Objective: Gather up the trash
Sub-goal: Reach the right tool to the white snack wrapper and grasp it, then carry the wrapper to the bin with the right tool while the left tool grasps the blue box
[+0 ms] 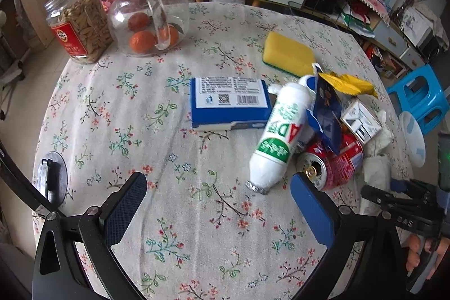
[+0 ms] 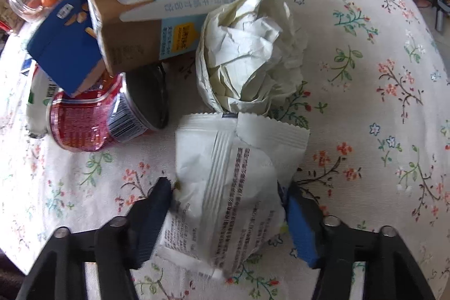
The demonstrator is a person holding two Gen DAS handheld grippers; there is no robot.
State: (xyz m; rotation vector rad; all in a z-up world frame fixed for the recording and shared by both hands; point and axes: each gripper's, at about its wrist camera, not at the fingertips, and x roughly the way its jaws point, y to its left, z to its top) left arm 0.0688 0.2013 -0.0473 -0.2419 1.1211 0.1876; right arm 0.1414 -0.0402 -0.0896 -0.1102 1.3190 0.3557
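Two grippers work a cluttered table: the right gripper [image 2: 227, 204] has its pads pressed against both sides of a white wrapper [image 2: 236, 182], while the left gripper [image 1: 219, 187] hangs spread and empty over the tablecloth [image 1: 174, 229]. Crumpled paper [image 2: 247, 52] sits at twelve o'clock from the wrapper, touching it; a red can [image 2: 92, 117], a carton [image 2: 146, 30] and a white bottle [image 1: 278, 134] are heaped at ten o'clock. Likely risk: the puffy, slick wrapper could squirm free on lifting, or drag the paper along.
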